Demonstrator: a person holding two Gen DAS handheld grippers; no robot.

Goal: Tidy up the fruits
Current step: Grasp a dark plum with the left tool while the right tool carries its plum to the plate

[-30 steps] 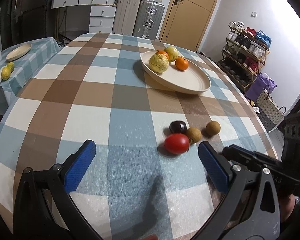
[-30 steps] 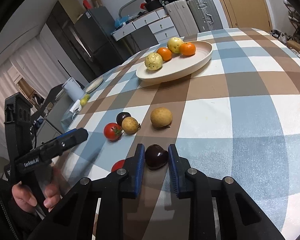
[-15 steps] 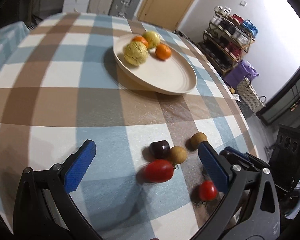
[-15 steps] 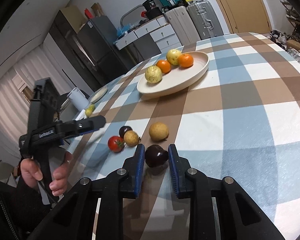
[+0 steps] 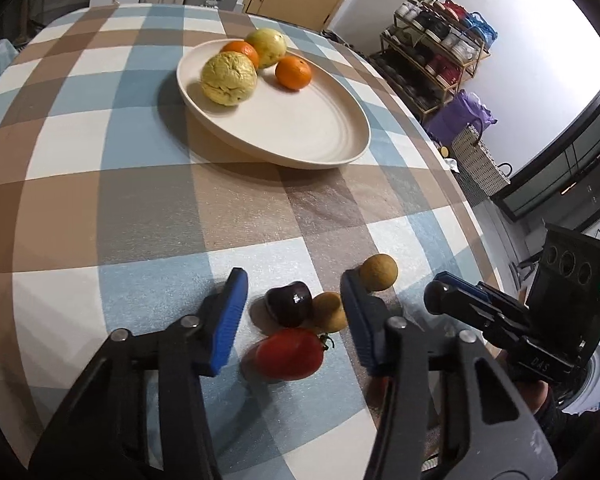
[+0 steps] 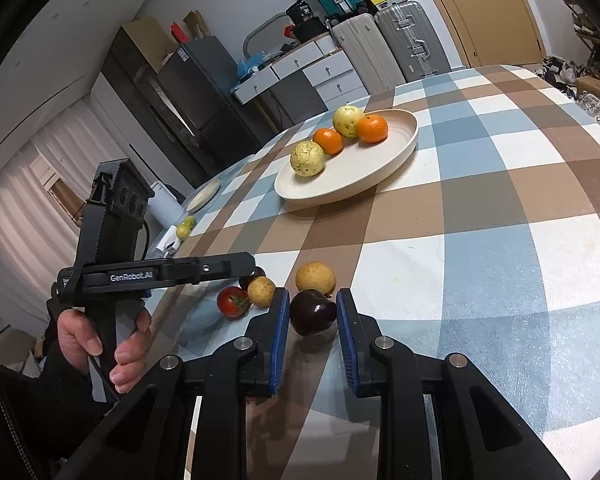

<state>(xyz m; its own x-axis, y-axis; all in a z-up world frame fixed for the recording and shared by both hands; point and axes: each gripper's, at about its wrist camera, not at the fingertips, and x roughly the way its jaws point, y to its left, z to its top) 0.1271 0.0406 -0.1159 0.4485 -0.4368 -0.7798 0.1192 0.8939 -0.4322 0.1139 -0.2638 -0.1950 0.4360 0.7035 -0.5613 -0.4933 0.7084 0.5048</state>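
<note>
While the right hand-held gripper is kept pinched on a dark plum just above the worktop, the collecting step is judged half prepared. The left hand-held gripper has just been closing; its jaws are still apart, with a second dark fruit, a brown fruit and a tomato bracketed near the worktop's near edge, none visibly pressed. Next, one fruit must be singled out, gripped, and carried to the plate nearer the far edge.

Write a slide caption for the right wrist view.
Right gripper shut on a dark purple round fruit near a cream oval plate.
</note>
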